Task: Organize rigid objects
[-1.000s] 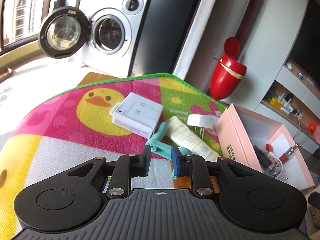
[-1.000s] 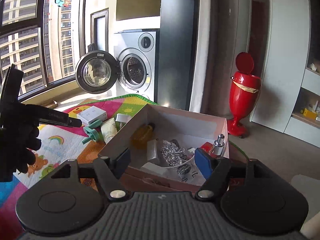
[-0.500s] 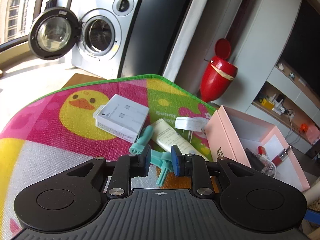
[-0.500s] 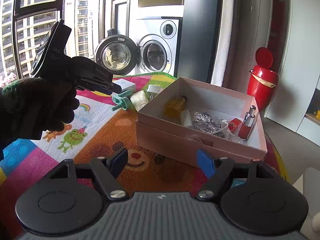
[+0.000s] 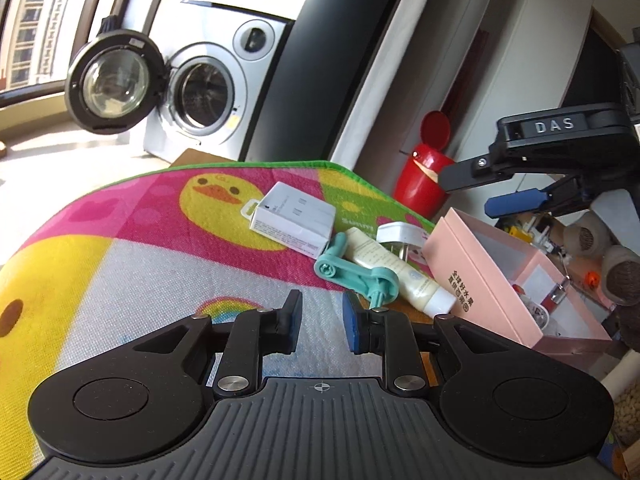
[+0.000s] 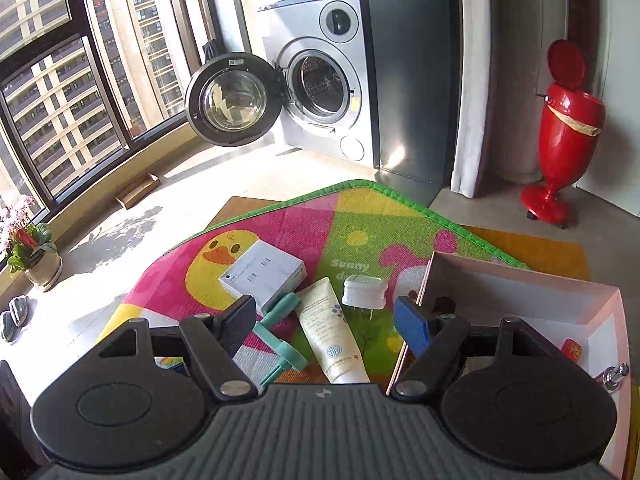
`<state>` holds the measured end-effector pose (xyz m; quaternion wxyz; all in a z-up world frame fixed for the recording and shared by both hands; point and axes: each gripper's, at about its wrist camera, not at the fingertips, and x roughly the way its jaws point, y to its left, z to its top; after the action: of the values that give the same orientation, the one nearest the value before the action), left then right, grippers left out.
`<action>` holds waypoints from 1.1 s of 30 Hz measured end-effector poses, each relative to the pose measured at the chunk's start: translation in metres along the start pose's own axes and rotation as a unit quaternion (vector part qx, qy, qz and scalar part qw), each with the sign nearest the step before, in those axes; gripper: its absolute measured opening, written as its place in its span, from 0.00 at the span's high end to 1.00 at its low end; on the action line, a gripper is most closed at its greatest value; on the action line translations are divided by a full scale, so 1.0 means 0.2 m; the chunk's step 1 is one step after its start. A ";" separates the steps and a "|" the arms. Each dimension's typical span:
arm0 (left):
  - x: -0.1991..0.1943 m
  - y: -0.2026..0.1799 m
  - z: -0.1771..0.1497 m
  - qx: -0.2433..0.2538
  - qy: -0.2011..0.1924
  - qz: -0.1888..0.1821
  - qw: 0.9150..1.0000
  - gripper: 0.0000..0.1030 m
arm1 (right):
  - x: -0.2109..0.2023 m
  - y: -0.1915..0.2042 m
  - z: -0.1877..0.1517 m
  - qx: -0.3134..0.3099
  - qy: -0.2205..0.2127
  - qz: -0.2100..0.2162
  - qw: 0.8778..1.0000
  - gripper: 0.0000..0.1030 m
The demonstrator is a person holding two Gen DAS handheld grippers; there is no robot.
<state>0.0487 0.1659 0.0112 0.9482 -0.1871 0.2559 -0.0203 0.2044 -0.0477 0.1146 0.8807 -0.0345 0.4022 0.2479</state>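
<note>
On the colourful play mat (image 5: 120, 264) lie a white flat box (image 5: 294, 220) (image 6: 264, 276), a teal plastic tool (image 5: 356, 276) (image 6: 280, 336), a cream tube (image 5: 396, 276) (image 6: 332, 340) and a white plug adapter (image 5: 400, 236) (image 6: 364, 290). An open pink box (image 5: 480, 280) (image 6: 520, 280) with small items stands to their right. My left gripper (image 5: 320, 320) is slightly open and empty, just short of the teal tool. My right gripper (image 6: 324, 328) is wide open and empty above the tube; it shows at upper right in the left wrist view (image 5: 516, 200).
A washing machine (image 6: 320, 76) with its door open stands beyond the mat. A red bin (image 6: 560, 128) stands at the right by the wall. A potted plant (image 6: 36, 252) sits by the window at the left. Shelves (image 5: 540, 236) lie behind the pink box.
My left gripper has pulled back from the teal tool and opened a little. My right gripper has swung from the pink box to above the tube and plug adapter.
</note>
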 end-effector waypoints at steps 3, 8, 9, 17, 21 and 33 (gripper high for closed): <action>0.02 0.02 0.00 -0.003 0.015 -0.005 1.000 0.76 | 0.23 0.06 0.09 -0.022 0.027 -0.039 0.999 0.35; -0.03 0.05 0.01 -0.021 0.002 -0.008 1.000 0.76 | 0.51 0.08 0.14 -0.037 0.070 -0.097 0.992 0.38; -0.04 0.06 0.02 -0.025 -0.001 -0.006 1.000 0.76 | 0.54 0.08 0.14 -0.036 0.083 -0.094 0.991 0.45; -0.04 0.17 0.05 -0.080 0.000 0.005 0.997 0.76 | 0.48 0.18 0.03 -0.101 0.099 -0.087 0.986 0.58; -0.05 0.16 0.04 -0.078 0.001 0.008 0.997 0.76 | 0.36 0.27 -0.03 -0.141 0.092 -0.061 0.984 0.58; -0.04 0.13 0.03 -0.064 0.004 0.002 0.998 0.76 | 0.34 0.25 0.02 -0.144 0.076 -0.093 0.982 0.31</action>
<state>0.0430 0.1936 0.0104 0.9334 -0.2465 0.2607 -0.0027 0.2219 0.0251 0.0747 0.8525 -0.2174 0.4231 0.2166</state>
